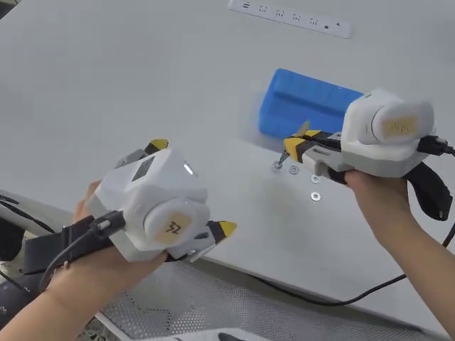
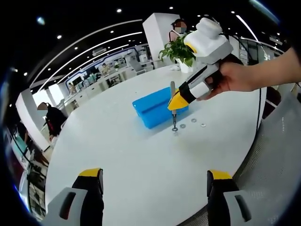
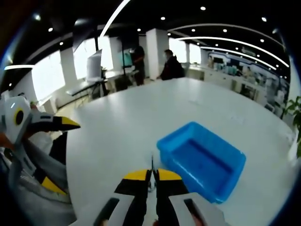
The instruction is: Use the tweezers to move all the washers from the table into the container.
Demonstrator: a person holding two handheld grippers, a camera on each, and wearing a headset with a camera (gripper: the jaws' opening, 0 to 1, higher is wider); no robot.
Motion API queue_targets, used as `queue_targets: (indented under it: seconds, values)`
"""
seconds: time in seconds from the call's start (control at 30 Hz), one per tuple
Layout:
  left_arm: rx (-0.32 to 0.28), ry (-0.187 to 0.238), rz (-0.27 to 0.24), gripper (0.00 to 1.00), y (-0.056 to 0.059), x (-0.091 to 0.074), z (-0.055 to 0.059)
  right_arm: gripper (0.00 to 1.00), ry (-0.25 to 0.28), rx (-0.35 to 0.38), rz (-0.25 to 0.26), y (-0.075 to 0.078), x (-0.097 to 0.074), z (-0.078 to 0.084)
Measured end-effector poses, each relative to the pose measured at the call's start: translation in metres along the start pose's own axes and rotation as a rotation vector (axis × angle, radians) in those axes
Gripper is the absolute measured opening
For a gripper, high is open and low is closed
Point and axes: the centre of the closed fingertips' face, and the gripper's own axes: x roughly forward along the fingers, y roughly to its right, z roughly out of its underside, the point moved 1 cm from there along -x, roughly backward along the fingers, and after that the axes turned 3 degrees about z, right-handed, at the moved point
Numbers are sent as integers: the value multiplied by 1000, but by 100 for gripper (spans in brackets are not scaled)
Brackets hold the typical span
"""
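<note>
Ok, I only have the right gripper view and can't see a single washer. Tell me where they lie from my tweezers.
Observer: In the left gripper view, the tweezers in the right gripper point down, tip at one washer just beside the blue container. I cannot tell whether the tip touches it.
Operator: Give me the rest.
Observer: A second washer and a third washer lie on the table past that tip, toward your hand, apart from each other and outside the container.
</note>
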Motion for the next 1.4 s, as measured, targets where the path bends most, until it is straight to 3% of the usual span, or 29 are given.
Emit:
queue_targets:
  seconds: [0.4, 0.83, 1.2, 1.33, 1.4]
  values:
    - [-7, -14, 6, 93, 0, 2, 3, 2, 13, 7, 2, 9, -8, -16]
    - [-2, -25, 9, 93, 1, 3, 4, 2, 29, -51, -6, 12, -11, -33]
    - [-2, -33, 10, 93, 2, 4, 5, 2, 77, -48, 7, 24, -12, -57]
    - [-7, -42, -3, 94, 1, 5, 7, 2, 85, -46, 15, 27, -9, -62]
    - [-14, -38, -34, 94, -3, 6, 6, 2, 91, -47, 21, 29, -8, -64]
